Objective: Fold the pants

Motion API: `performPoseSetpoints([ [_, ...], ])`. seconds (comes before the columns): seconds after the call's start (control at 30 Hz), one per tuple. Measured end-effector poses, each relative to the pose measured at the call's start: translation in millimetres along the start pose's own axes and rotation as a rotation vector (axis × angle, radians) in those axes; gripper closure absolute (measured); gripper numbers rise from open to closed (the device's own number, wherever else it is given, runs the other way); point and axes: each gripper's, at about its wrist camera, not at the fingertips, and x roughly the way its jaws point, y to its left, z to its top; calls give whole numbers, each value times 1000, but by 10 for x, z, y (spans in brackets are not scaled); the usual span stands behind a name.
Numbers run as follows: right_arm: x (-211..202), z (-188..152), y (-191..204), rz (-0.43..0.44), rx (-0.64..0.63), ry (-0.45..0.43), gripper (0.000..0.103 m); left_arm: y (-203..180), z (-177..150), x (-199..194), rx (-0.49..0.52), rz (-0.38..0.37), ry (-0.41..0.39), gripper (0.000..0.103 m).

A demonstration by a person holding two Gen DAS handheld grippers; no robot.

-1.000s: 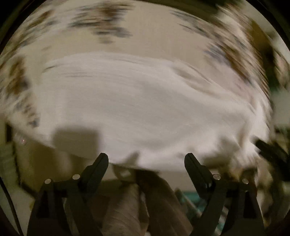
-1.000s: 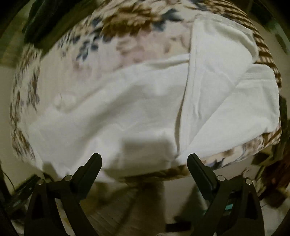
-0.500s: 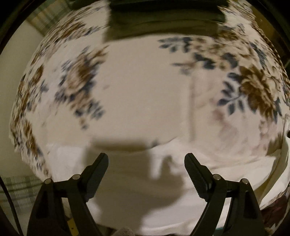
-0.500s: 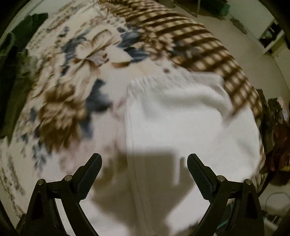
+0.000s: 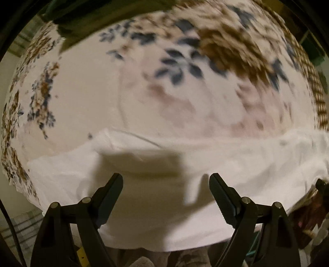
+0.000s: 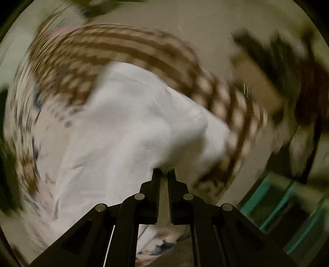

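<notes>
White pants (image 5: 236, 164) lie spread across the near part of a floral bedspread (image 5: 102, 92). My left gripper (image 5: 166, 178) hovers over them, pointing down, jaws wide open with nothing between them; its shadow falls on the cloth. In the right wrist view, my right gripper (image 6: 163, 171) is shut on a pinch of the white pants (image 6: 123, 123) near one end, and the cloth bunches up at the fingertips. The picture there is smeared by motion.
A dark green garment (image 5: 82, 16) lies at the far edge of the bed. The bedspread's brown checked border (image 6: 144, 47) runs beyond the pants. Past the bed edge are floor and a teal-edged object (image 6: 277, 205).
My right gripper swung over to the end of the pants, rolled, and closed on the cloth. The left gripper slid along the bed and stayed open over the pants.
</notes>
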Motion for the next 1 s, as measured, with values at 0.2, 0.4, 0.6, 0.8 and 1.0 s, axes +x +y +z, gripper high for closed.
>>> performPoseSetpoints([
  [0.2,-92,104,-239,233,145,-10,85,-82,-117,39,23,-6,20,17],
  [0.4,172,116,-181,166,128,68,65,-48,-160,121,13,8,33,17],
  [0.6,-98,34,152,-11,-42,-62,99,58,-288,129,-22,7,32,17],
  [0.8,221,79,131,-3,-81,134,77,435,-488,196,-103,-10,52,17],
  [1.0,-257,-507,939,76,-263,164,57,1179,-708,83,-237,-37,1,17],
])
